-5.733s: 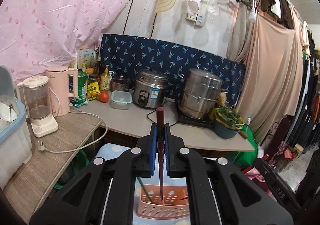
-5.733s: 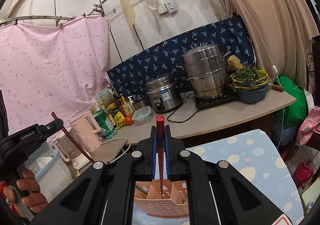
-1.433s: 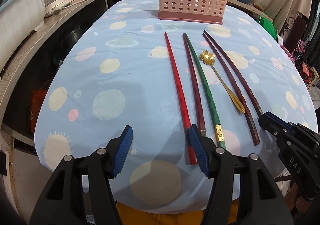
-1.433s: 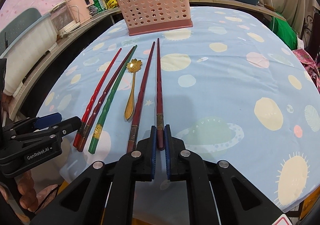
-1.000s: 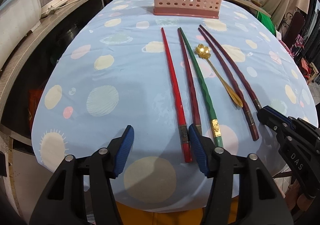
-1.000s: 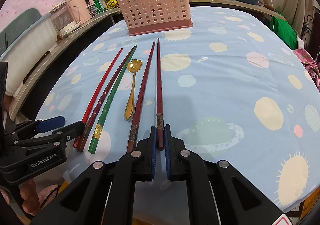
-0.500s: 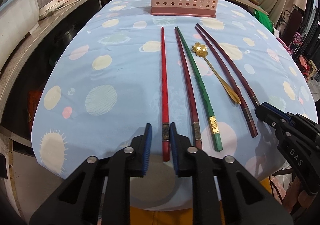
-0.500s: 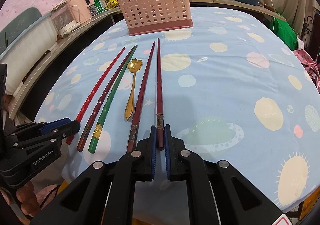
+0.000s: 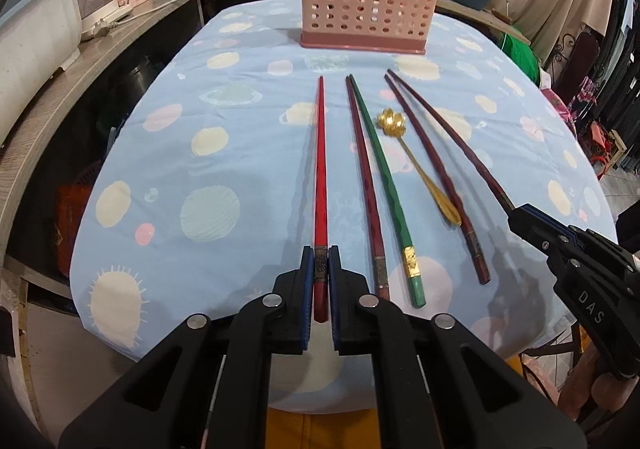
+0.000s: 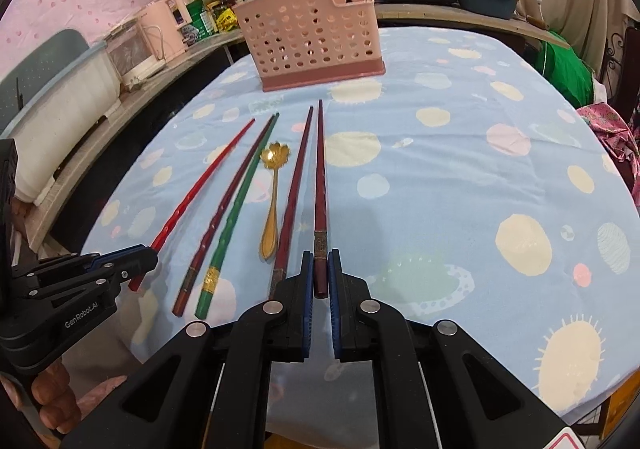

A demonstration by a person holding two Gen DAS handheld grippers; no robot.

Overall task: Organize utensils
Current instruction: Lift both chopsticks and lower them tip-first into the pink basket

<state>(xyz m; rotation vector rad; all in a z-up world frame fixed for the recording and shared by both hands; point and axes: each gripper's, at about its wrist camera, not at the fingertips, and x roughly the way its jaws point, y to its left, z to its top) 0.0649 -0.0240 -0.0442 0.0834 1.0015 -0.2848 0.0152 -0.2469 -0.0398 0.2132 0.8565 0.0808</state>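
Left hand-held gripper (image 9: 320,265) clamped on red chopstick (image 9: 320,169) butt. Right hand-held gripper (image 10: 320,269) pinches dark maroon chopstick (image 10: 320,189) end. Both lie on surface (image 10: 440,169). Pink basket (image 10: 312,33) beyond; its compartments hidden, only stick tops poke out.

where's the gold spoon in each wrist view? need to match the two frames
Left wrist: gold spoon right of centre, between the green chopstick and a dark red chopstick, bowl toward the basket.
Right wrist: gold spoon left of centre, again just right of the green chopstick.
Shared landmark: pink basket at the table's far end.
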